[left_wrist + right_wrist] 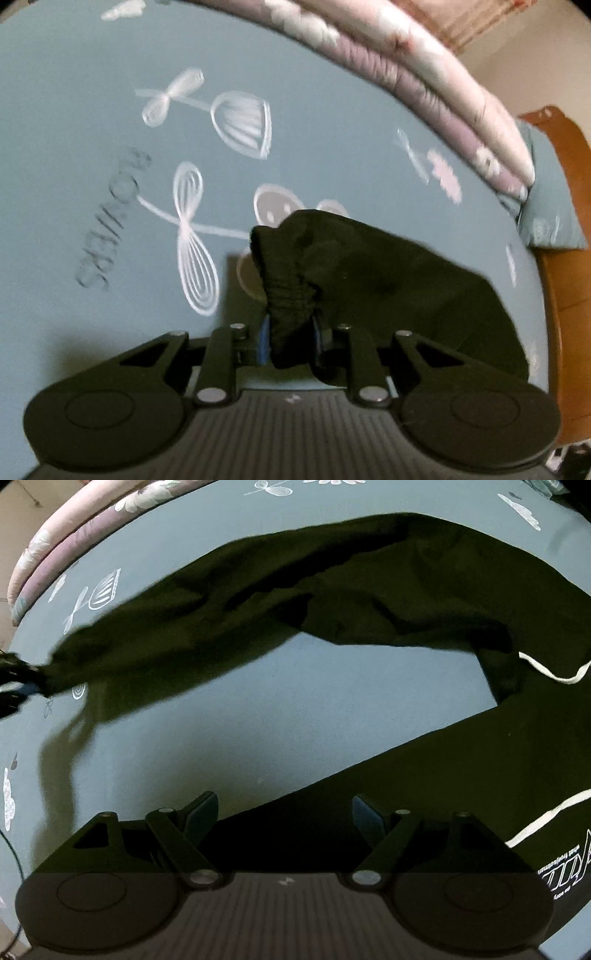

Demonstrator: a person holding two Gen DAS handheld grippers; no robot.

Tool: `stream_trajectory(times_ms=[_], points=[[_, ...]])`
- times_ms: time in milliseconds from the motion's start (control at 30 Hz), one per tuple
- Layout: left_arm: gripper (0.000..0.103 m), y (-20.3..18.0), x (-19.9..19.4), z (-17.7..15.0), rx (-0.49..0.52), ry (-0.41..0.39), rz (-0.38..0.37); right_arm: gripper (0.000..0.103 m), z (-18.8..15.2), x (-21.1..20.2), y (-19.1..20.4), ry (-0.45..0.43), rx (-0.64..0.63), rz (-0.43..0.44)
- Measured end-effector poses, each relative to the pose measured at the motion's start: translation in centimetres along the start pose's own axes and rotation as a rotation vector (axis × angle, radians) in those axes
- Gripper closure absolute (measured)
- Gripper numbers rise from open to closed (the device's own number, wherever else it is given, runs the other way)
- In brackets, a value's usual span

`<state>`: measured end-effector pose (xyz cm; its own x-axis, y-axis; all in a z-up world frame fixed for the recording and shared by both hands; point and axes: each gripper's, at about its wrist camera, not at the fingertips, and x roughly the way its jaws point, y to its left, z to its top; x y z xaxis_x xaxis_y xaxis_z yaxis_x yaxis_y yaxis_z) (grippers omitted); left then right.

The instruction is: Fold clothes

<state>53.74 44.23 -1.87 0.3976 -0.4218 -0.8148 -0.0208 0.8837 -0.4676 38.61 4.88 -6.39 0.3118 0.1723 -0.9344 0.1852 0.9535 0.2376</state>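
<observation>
- The ribbed cuff of a black hoodie is clamped between the fingers of the left gripper, its sleeve lifted off the blue bed sheet.
- The right gripper is held spread wide, empty, above the hoodie's body spread on the sheet.
- White drawstrings are seen on the hoodie.

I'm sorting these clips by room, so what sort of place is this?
Most likely a bedroom. The black garment lies on a blue printed bedsheet, a folded pink floral quilt runs along its far edge, and a wooden bed frame shows at the side.
</observation>
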Motion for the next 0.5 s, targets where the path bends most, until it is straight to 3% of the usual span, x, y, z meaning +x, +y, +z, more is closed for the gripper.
stream_trajectory(times_ms=[167,333,500], points=[[0.083,0.1,-2.6,1.5,0.018,-0.059,0.037,0.02,0.0,0.1,0.2,0.001,0.005,0.015],[0.083,1.0,0.4,2.6,0.045,-0.053,0.107,0.02,0.0,0.3,0.5,0.013,-0.008,0.027],[0.083,1.9,1.6,4.7,0.027,-0.069,0.121,0.02,-0.1,0.4,0.2,0.021,-0.001,0.017]])
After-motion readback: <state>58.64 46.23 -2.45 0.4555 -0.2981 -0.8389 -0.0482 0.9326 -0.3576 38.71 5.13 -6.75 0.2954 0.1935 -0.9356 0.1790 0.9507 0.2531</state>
